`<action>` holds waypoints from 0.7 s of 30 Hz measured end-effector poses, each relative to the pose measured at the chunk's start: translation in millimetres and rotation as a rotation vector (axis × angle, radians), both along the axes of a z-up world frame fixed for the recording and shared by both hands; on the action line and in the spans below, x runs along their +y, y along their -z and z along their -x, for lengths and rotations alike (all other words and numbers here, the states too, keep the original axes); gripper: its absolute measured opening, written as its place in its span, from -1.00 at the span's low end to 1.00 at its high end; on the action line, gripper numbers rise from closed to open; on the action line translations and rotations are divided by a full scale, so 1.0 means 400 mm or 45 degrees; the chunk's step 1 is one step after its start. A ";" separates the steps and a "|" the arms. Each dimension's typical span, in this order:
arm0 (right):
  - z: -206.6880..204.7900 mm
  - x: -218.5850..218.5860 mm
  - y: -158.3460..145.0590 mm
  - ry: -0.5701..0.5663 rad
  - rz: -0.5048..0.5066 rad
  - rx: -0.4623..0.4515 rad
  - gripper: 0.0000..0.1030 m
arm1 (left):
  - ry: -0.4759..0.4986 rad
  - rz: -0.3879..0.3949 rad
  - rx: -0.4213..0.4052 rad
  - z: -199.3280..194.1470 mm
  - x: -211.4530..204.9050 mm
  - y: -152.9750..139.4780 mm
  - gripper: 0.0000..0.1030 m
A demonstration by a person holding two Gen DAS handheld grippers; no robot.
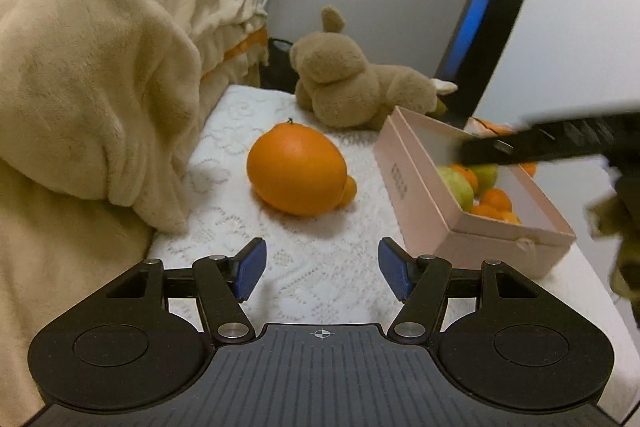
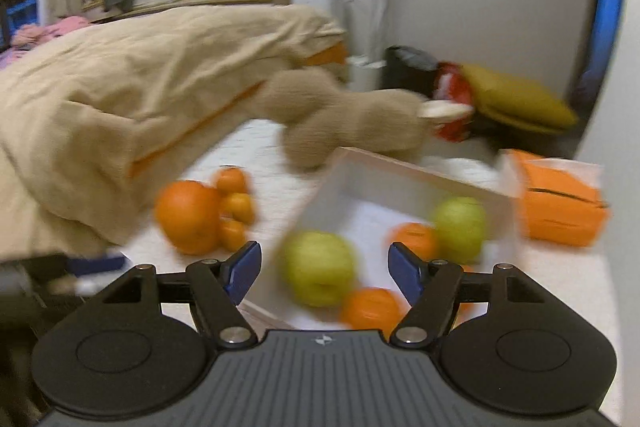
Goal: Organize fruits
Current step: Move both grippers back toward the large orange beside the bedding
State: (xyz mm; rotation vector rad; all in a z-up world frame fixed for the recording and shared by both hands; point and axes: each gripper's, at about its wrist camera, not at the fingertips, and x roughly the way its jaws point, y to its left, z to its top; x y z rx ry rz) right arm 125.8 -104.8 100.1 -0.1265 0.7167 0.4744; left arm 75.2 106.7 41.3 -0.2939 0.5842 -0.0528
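Observation:
A large orange (image 1: 296, 171) lies on the white lace cover, with a small mandarin (image 1: 350, 189) tucked behind it. My left gripper (image 1: 322, 267) stands open just short of the orange, with nothing between its fingers. To the right is a pink box (image 1: 416, 187) holding green apples and mandarins. In the blurred right wrist view, my right gripper (image 2: 324, 265) hangs open over the box (image 2: 420, 171). A green apple (image 2: 320, 267) lies below the gap, apart from the pads. A second apple (image 2: 460, 227) and mandarins (image 2: 416, 239) lie deeper in. The large orange (image 2: 188, 215) and small mandarins (image 2: 234, 207) sit left of the box.
A beige blanket (image 1: 100, 87) is heaped along the left. A brown plush toy (image 1: 340, 83) lies behind the orange and box. An orange carton (image 2: 560, 203) stands right of the box, with a yellow cushion (image 2: 516, 99) beyond it. The right gripper's dark body (image 1: 540, 143) crosses over the box.

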 end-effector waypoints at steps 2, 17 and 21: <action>-0.023 0.062 -0.007 -0.042 -0.029 0.080 0.37 | 0.002 0.009 -0.021 0.011 0.016 -0.009 0.31; -0.344 0.352 0.121 0.125 -0.091 0.370 0.43 | -0.135 0.123 0.069 0.023 0.092 0.034 0.31; -0.406 0.347 0.188 0.191 -0.125 0.529 0.09 | -0.139 0.128 0.076 0.021 0.097 0.042 0.31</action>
